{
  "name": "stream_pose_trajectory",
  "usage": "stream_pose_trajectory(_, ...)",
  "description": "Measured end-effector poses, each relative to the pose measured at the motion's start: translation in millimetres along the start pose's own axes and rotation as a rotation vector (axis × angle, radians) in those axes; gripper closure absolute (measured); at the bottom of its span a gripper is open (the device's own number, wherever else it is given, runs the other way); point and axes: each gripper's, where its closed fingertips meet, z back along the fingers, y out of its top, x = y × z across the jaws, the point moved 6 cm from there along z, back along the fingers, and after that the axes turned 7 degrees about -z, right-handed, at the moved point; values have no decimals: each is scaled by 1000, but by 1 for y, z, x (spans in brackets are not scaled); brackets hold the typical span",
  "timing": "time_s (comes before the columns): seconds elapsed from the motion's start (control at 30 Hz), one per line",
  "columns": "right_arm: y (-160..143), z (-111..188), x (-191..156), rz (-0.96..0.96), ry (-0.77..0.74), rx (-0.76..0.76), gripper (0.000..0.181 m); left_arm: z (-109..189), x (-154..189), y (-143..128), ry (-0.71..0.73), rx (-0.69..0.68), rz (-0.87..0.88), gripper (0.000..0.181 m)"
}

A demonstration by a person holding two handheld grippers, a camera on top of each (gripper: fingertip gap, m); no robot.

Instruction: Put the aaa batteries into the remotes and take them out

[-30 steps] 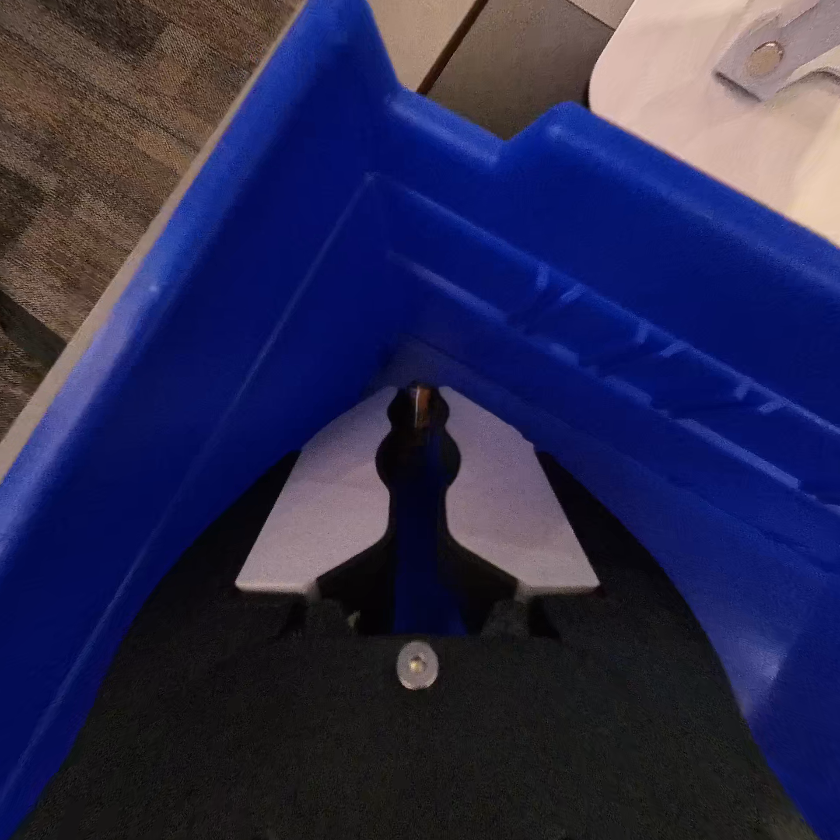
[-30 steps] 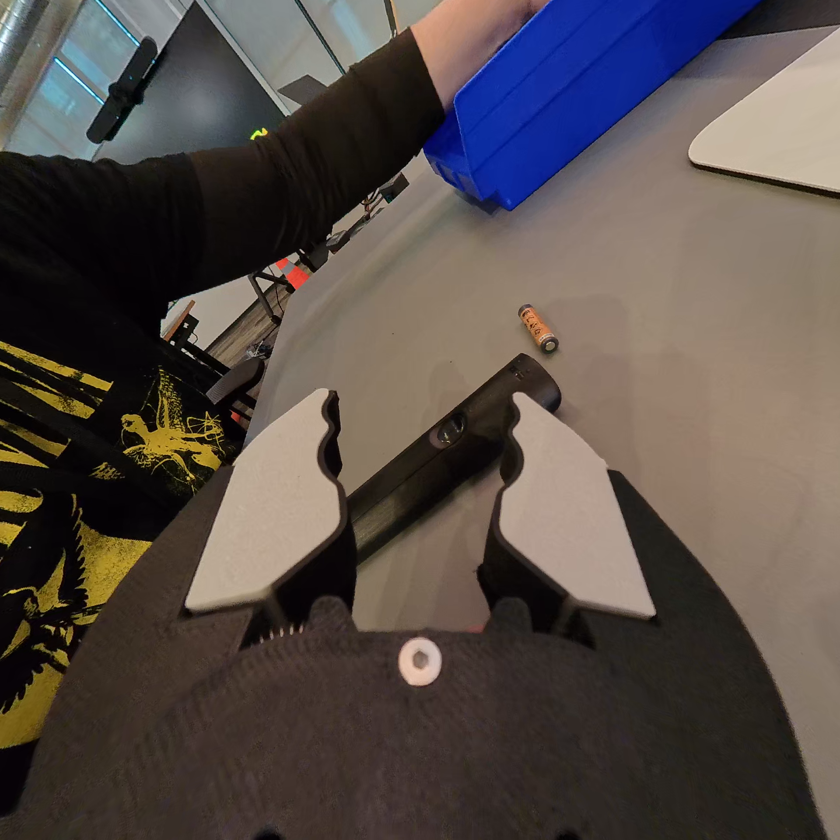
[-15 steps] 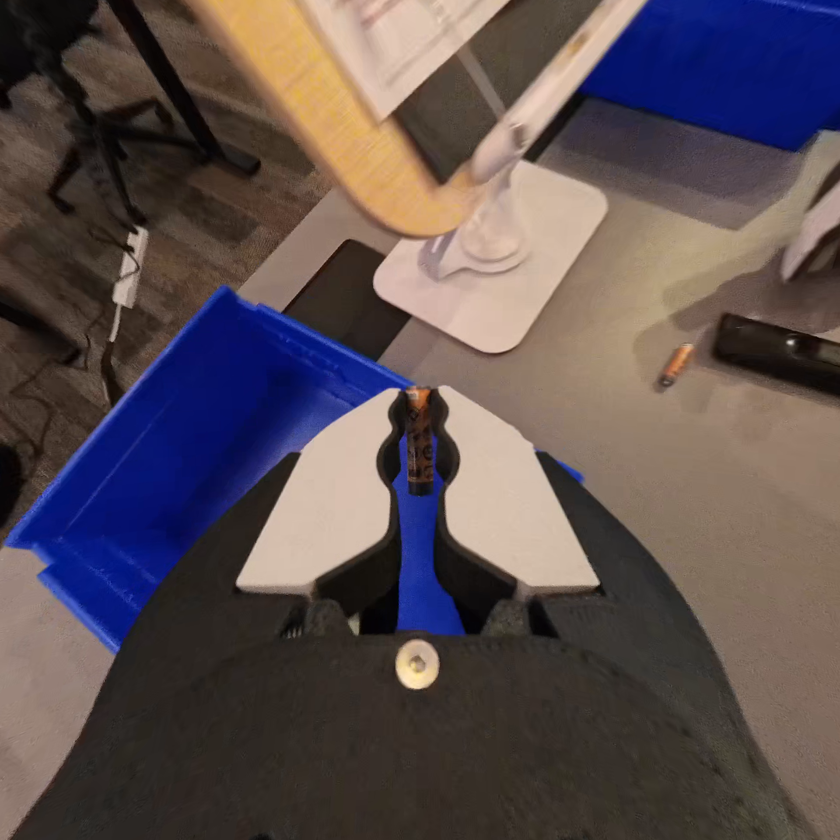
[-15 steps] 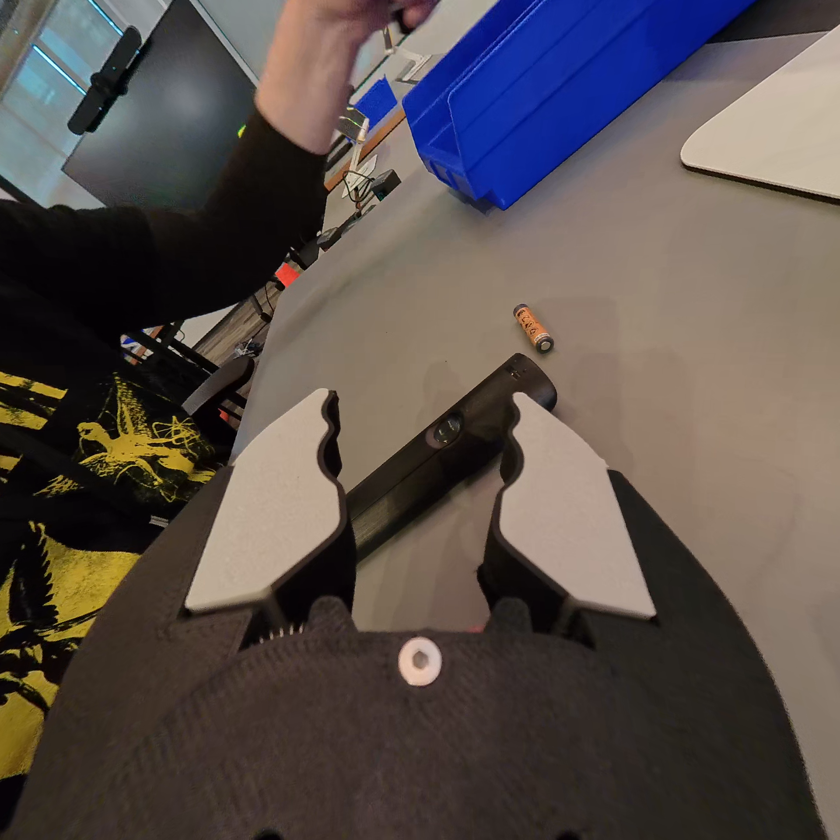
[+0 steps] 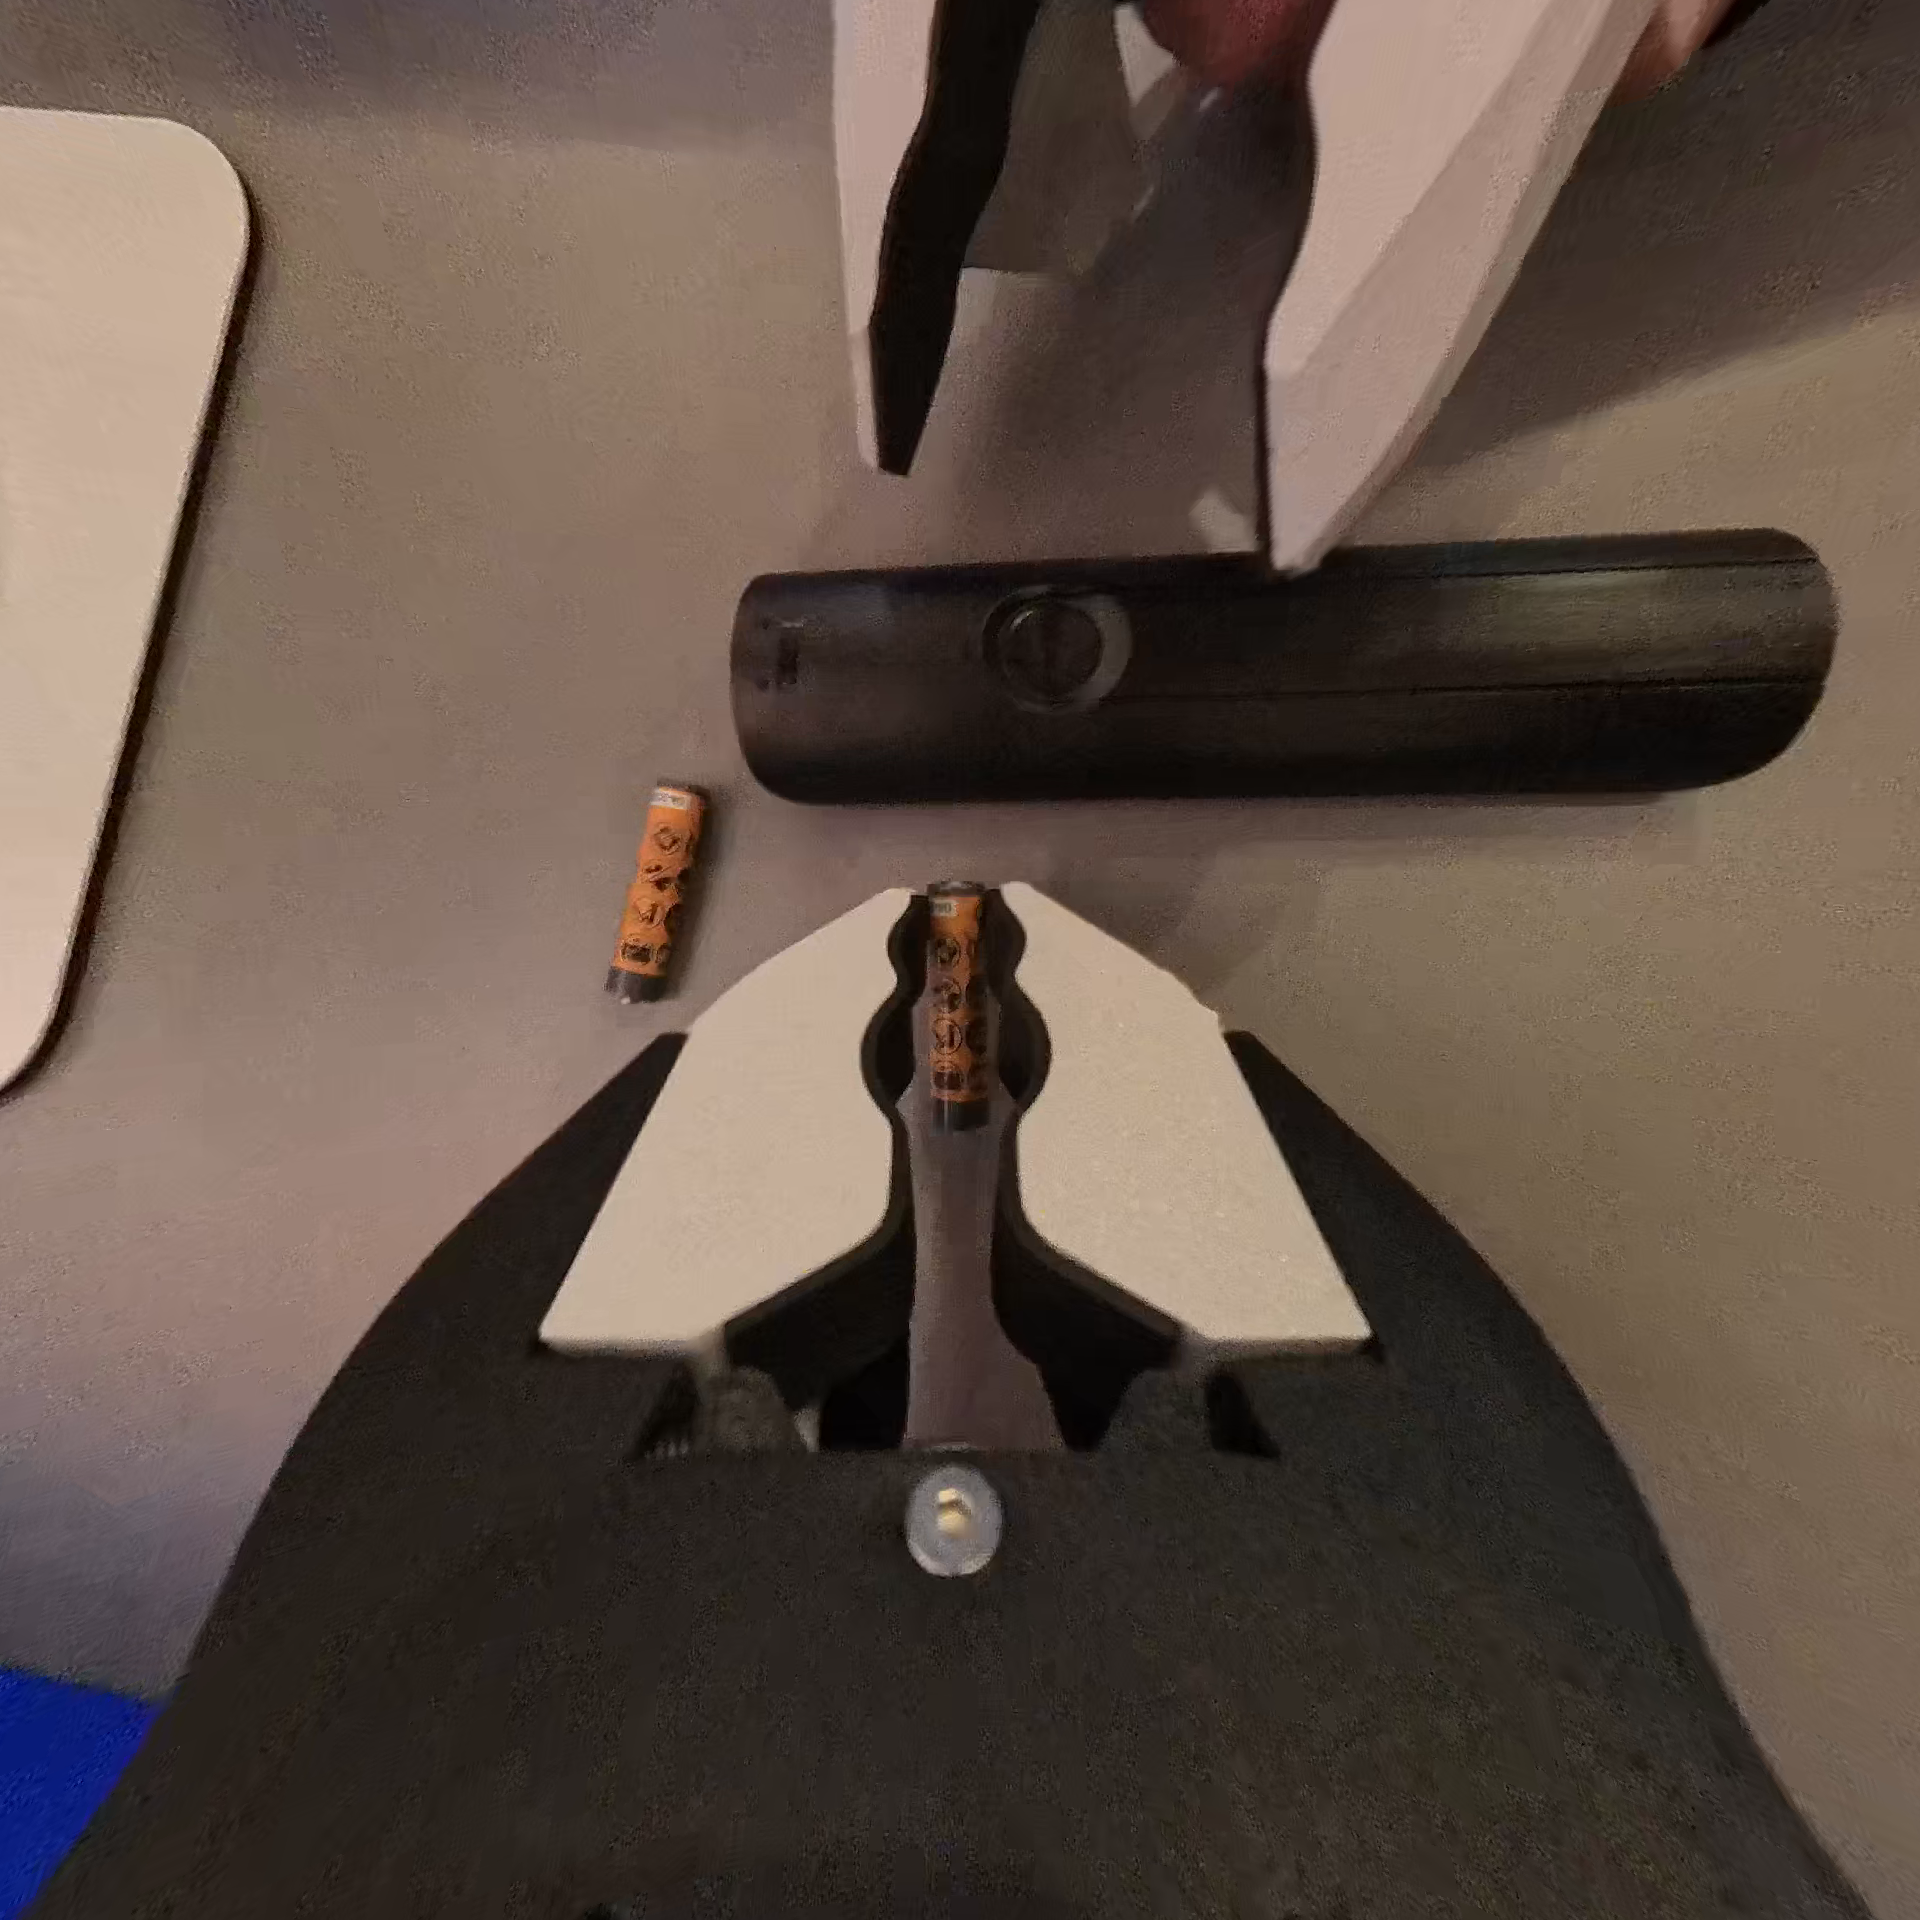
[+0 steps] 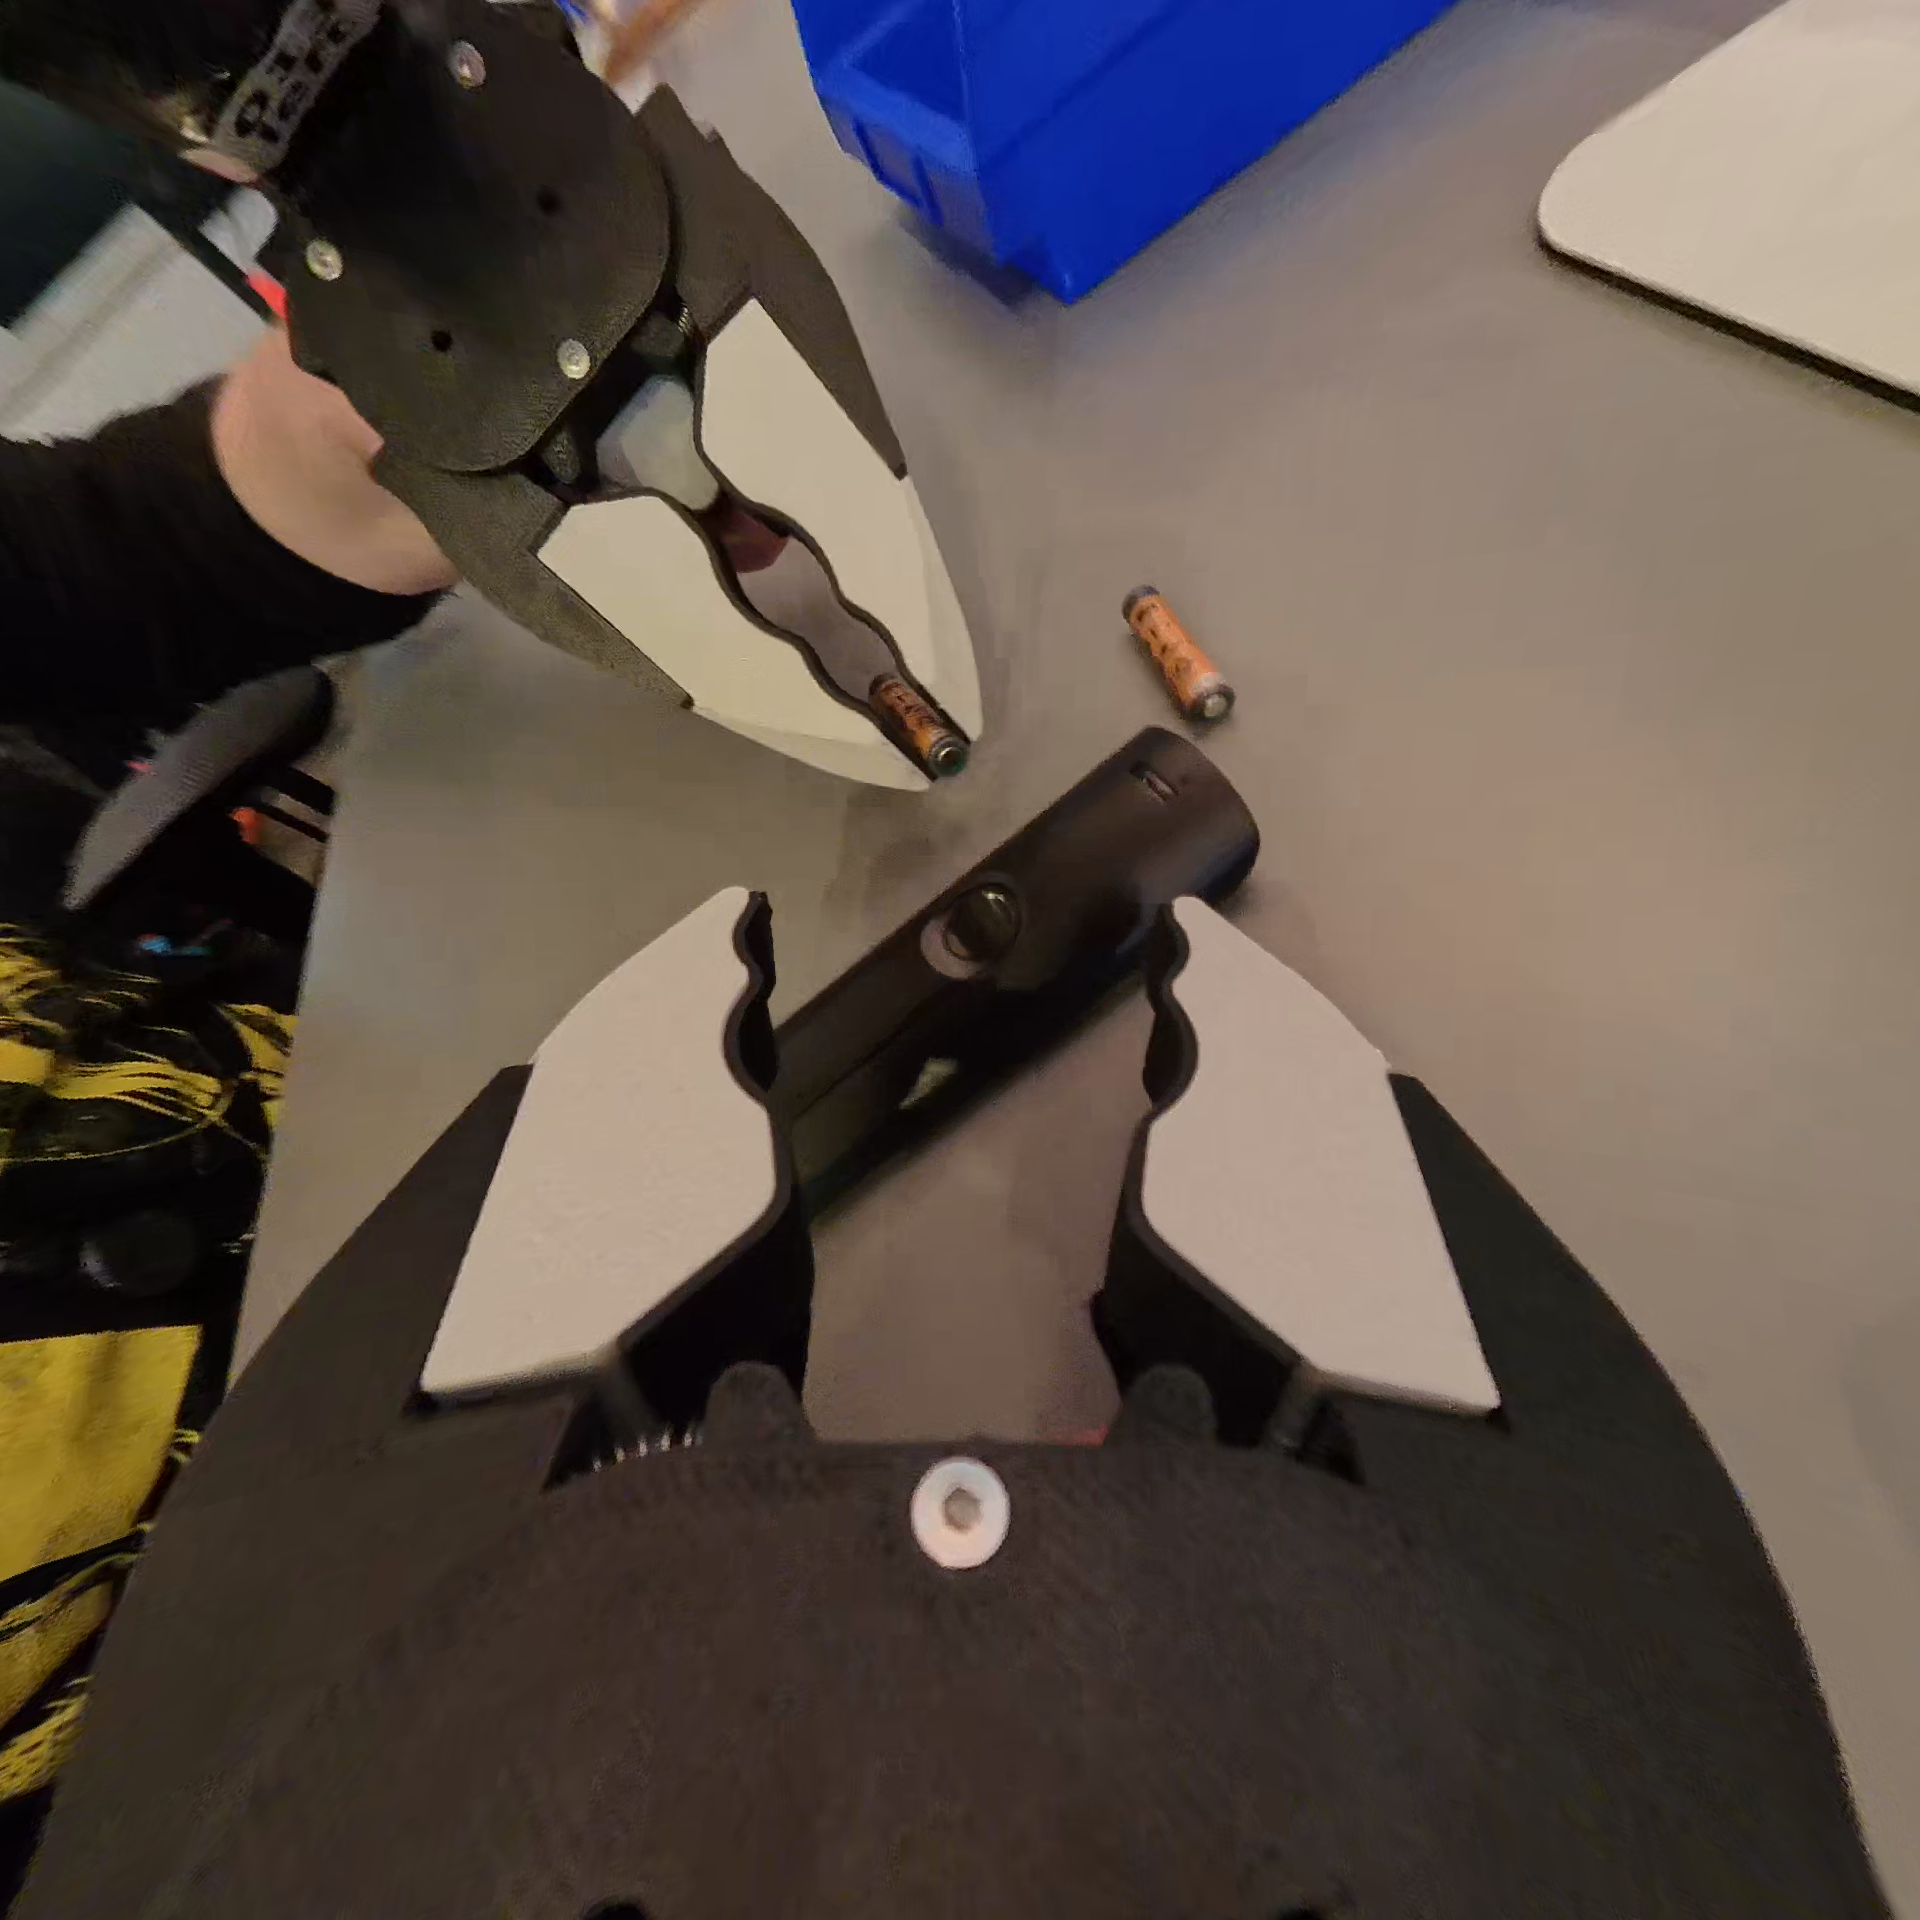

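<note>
Grey desk [image 5: 416, 520] underneath, wide and bare ahead of both tools; blue bin [image 6: 1091, 135] far beyond the right tool, white pad [image 6: 1766, 208] off to its far right.

Black remote [image 5: 1278, 675] flat on the desk, crosswise just ahead of the left tool's tips, back up, cover seemingly shut with a round latch [image 5: 1049, 639] showing.

Right tool [image 6: 961, 914] wide open, gripping nothing, straddling the remote's rear half; one finger [image 5: 1382, 312] tip down at the remote's far edge, touching or nearly so.

Left tool [image 5: 956, 904] closed down on a battery [image 5: 956, 1008], held lengthwise along the fingers, nose poking out at the tips, near the remote but apart.

Second battery [image 5: 660, 894] loose on the desk, just left of the left tool's tips, beside the remote's end.

Probably the fetch-and-stage step, insertion not begun; best to set the held battery down parallel to the loose one, clear of the remote, releasing low to stop rolling; then steady the remote with the right tool and work the latch before any insertion; polarity worth checking first.
</note>
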Motion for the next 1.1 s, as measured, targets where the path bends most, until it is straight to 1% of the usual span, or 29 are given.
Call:
stream_pose_trajectory(0.07,-2,-1,1,29,-106,-45,110,-6,6,1,-42,21,25,171)
stream_pose_trajectory(0.13,-3,-2,-1,45,-184,-79,104,-11,6,-1,-30,11,8,170)
stream_pose_trajectory(0.2,-5,-3,-5,51,-260,-141,98,-12,3,-2,-34,31,22,156)
stream_pose_trajectory(0.23,-8,-5,-9,66,-297,-190,94,-12,2,-3,-40,42,30,144)
stream_pose_trajectory(0.27,-12,-8,-16,83,-322,-236,92,-11,1,-4,-43,50,35,140)
stream_pose_trajectory(0.4,-23,-29,-36,167,-458,-365,88,-3,1,-9,-71,114,54,137)
stream_pose_trajectory(0.43,-28,-34,-38,177,-487,-406,89,0,2,-10,-84,129,57,137)
stream_pose_trajectory(0.47,-30,-38,-40,175,-508,-428,93,3,2,-12,-87,138,60,137)
stream_pose_trajectory(0.53,-30,-37,-41,151,-512,-424,105,7,1,-16,-77,135,55,137)
stream_pose_trajectory(0.57,-30,-33,-39,146,-514,-433,116,9,1,-17,-76,142,49,136)
stream_pose_trajectory(0.6,-30,-29,-37,143,-509,-435,122,12,2,-16,-80,161,46,136)
stream_pose_trajectory(0.63,-31,-26,-35,142,-498,-428,125,14,3,-15,-86,174,42,137)
stream_pose_trajectory(0.73,-33,-20,-33,143,-466,-406,128,21,2,-11,-60,177,10,136)
stream_pose_trajectory(0.87,-36,-10,-28,171,-465,-321,130,26,1,-7,-53,214,24,133)
stream_pose_trajectory(1.0,-41,2,-34,287,-472,-228,131,25,0,-3,-85,236,32,132)
stream_pose_trajectory(1.07,-41,8,-39,367,-510,-177,132,24,-3,-1,-93,251,43,129)
stream_pose_trajectory(1.1,-42,10,-42,412,-519,-159,132,24,-2,2,-128,273,56,126)
